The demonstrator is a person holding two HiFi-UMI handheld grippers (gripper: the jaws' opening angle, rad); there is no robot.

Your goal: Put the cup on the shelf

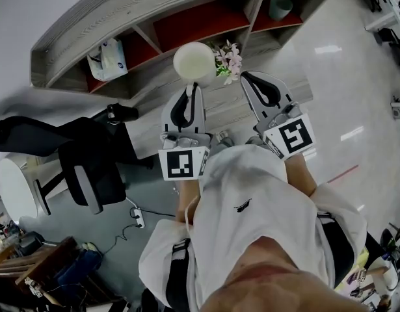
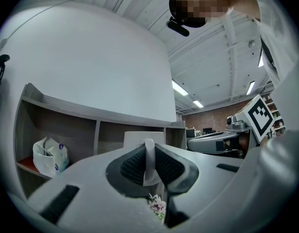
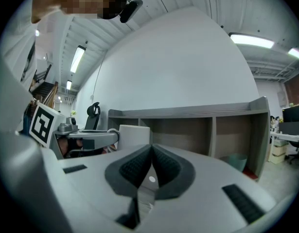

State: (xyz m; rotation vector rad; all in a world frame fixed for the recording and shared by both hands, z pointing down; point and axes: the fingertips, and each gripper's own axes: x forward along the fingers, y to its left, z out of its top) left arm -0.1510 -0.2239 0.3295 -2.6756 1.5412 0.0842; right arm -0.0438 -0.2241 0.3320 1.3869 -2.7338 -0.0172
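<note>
Head view: we see the cup, white and upright with its mouth open to the camera, held off the shelf and in front of its middle compartment. The left hand-held gripper carries it. In the left gripper view the cup stands just beyond the jaws, and the left hand-held gripper is clamped on the handle, which runs as a white strip between the two dark pads. The shelf fills the background there.

The right hand-held gripper sits beside the left one, a little to the right, and touches neither the cup nor the shelf. In the right gripper view the right hand-held gripper has its jaws together with nothing between them. The cup shows at the left of that view, and the shelf lies ahead.

We note pink flowers just beside the cup on its right in the head view; they also show below the jaws. A plastic bag lies in the left compartment. A teal bin stands in the right compartment. A black chair stands on the floor at the left, well apart from the cup.
</note>
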